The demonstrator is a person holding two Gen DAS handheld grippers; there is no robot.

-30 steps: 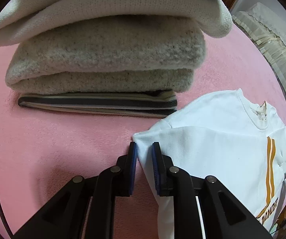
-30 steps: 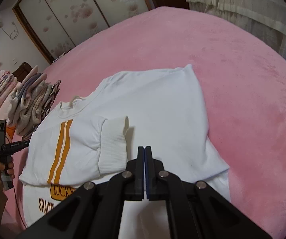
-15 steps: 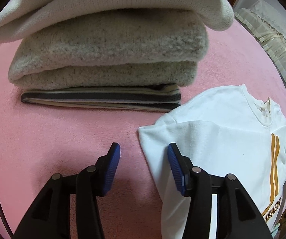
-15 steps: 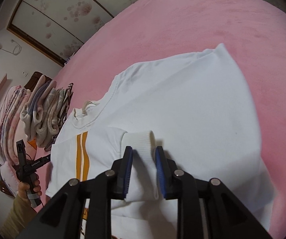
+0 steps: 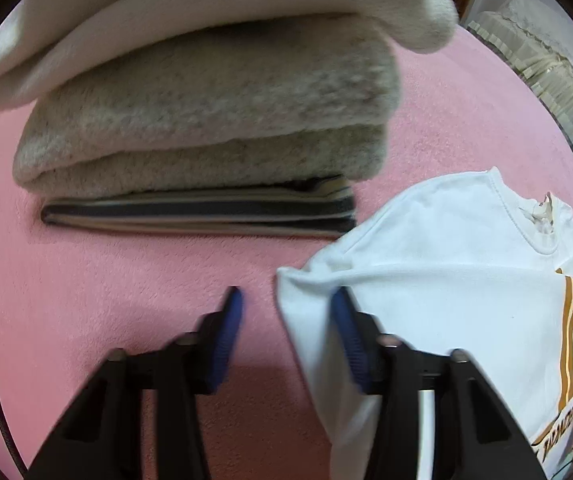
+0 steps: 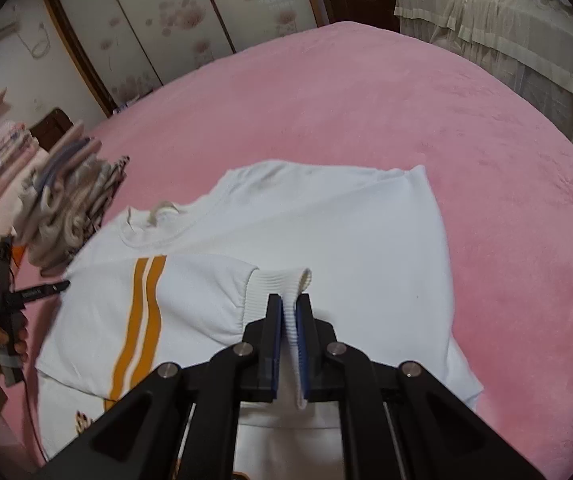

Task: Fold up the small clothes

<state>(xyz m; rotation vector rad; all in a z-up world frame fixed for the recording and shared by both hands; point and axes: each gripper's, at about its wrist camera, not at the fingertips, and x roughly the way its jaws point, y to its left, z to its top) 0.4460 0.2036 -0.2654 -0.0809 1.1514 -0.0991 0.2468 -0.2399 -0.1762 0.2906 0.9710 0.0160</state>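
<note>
sweatshirt (image 6: 326, 232), white and small, lies on the wide pink bed (image 6: 406, 120), near the stack of folded clothes (image 5: 206, 120) at one side. i judge the folding is about in the middle: one sleeve is already laid across the front, and the side next to the stack is turned over the body with a straight edge, but the body itself is not yet folded in half, and the piece must afterwards go to the stack.

bed cover is plush, with a short soft pile, and it shows small dark marks where it was pressed. the stack has a thick fuzzy beige knit, a smoother cream knit on top and a thin striped piece under them, all in flat rounded slabs. the sweatshirt is smooth cotton jersey, with two orange stripes (image 6: 142, 320) running down the front and some printed letters low on it.

right claw (image 6: 289, 340) is closing and already clamps the ribbed cuff (image 6: 282, 280), which stands up a little from the cloth. left claw (image 5: 286, 336) is also closing, but its pads still stand apart: one over the bare cover, the other on the folded corner of the sweatshirt, the cloth edge between them not yet pressed.
</note>
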